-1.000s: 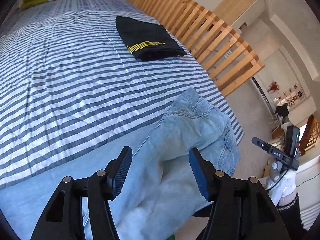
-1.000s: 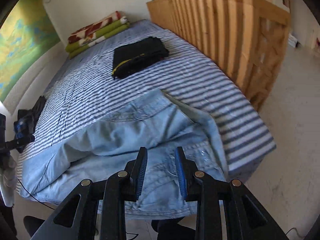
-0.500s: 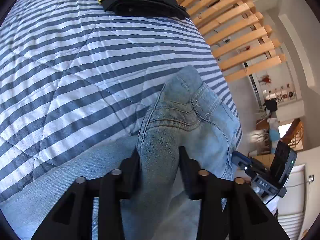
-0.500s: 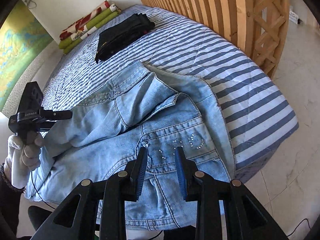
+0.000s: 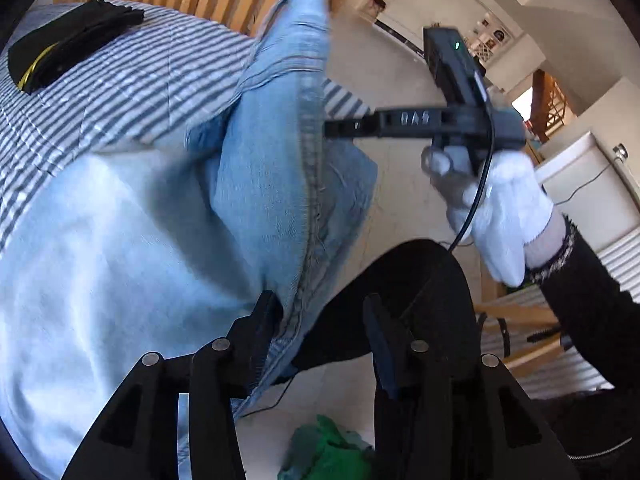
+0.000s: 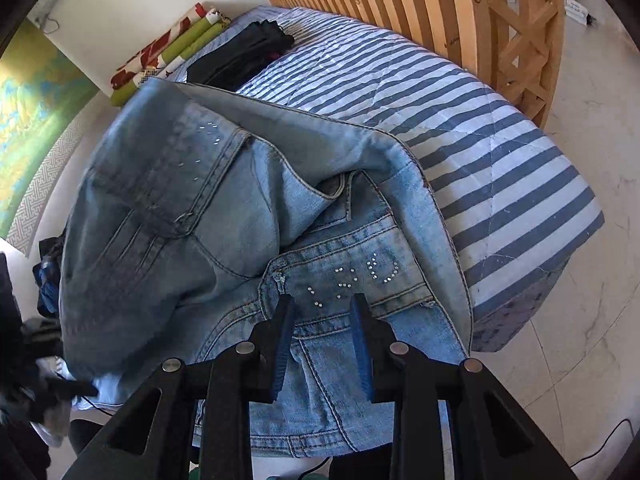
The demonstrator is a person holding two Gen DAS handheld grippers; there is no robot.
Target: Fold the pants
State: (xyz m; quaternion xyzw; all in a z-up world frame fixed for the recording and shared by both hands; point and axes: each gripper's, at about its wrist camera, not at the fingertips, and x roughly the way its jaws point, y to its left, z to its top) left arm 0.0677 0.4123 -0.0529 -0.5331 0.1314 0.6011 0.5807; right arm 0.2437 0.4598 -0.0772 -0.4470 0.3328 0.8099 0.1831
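Bed [image 6: 500, 128], striped quilt, carries the jeans [image 6: 208, 208] at its foot corner, bunched and partly lifted: the fold looks barely begun. Next, lay them flat on the bed. Denim is stiff, seamed, rhinestone-studded. Left gripper [image 5: 320, 332] jaws gape, denim brushing one. Right gripper [image 6: 322, 344] jaws, part-open, hover over the waistband, gripping nothing.

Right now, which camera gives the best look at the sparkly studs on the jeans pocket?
The right wrist view: the rhinestone studs sit sharp on the back pocket just beyond the right gripper. The left wrist view shows only blurred denim of the jeans, seam side on, with no studs visible.
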